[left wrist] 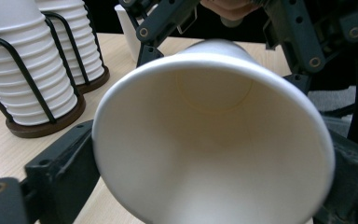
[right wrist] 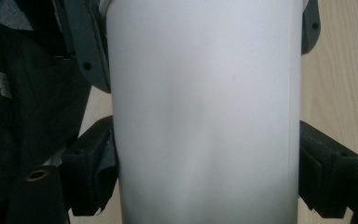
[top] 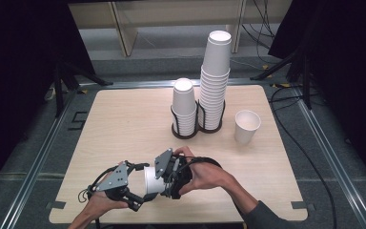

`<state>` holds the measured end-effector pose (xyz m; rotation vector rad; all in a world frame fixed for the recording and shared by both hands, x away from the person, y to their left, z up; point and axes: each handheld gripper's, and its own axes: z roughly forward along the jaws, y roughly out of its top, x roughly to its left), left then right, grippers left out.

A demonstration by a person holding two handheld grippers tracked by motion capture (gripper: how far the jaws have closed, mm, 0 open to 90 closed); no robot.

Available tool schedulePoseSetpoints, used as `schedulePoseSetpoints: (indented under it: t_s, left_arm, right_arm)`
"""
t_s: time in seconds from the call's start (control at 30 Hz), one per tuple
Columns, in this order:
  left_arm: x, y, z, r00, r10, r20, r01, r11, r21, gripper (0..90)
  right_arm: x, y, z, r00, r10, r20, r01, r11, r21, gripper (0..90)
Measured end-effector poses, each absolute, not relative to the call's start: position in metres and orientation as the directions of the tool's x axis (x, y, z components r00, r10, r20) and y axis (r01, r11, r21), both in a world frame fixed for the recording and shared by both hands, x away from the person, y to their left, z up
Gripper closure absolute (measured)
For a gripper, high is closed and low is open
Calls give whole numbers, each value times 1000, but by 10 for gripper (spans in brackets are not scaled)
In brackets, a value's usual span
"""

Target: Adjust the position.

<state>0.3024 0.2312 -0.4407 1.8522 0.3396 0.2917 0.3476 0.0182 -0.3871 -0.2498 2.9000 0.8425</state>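
paper cup [top: 151,181] gripped between left gripper [top: 138,188] and right gripper [top: 163,179]

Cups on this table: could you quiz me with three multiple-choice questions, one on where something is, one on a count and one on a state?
1. Where does the lone cup stand?
A. Left of the stacks
B. Right of the stacks
C. On top of the tall stack

2. How many wire holders carry cup stacks?
A. One
B. Two
C. Four

3. What state is the held cup in?
A. Full of liquid
B. Crushed flat
C. Empty and whole

Answers:
1 B: in the high view it stands upright, on its own, to the right of both stacks.
2 B: a short stack and a tall one stand side by side, each in its own black holder.
3 C: the left gripper view looks into its round mouth and shows a bare white inside.
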Motion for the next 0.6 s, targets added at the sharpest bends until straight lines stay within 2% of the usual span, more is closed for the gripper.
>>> schedulePoseSetpoints:
  t_s: [0.17,0.2,0.33,0.43,0.5,0.6]
  left_arm:
    - [303,236,-438,924,382,2,97,-241,966,67]
    - [302,236,-437,920,392,-22,109,-201,974,67]
    - [304,244,-434,911,408,-51,113,-129,985,87]
    - [305,248,-432,903,422,-76,121,-79,990,149]
    - [305,249,-432,899,427,-95,128,-49,991,138]
    - [306,250,-432,894,437,-100,132,-44,990,140]
  right_arm:
    - [350,13,-386,-983,-116,-141,-175,816,550,195]
    - [350,13,-386,-983,-114,-141,-174,812,557,195]
    - [355,3,-383,-992,-76,-98,-120,785,608,195]
    - [363,-7,-381,-997,-29,-75,-71,751,657,194]
    - [366,-14,-380,-999,20,-41,-14,721,693,193]
    - [372,-22,-380,-999,44,-13,21,681,732,192]
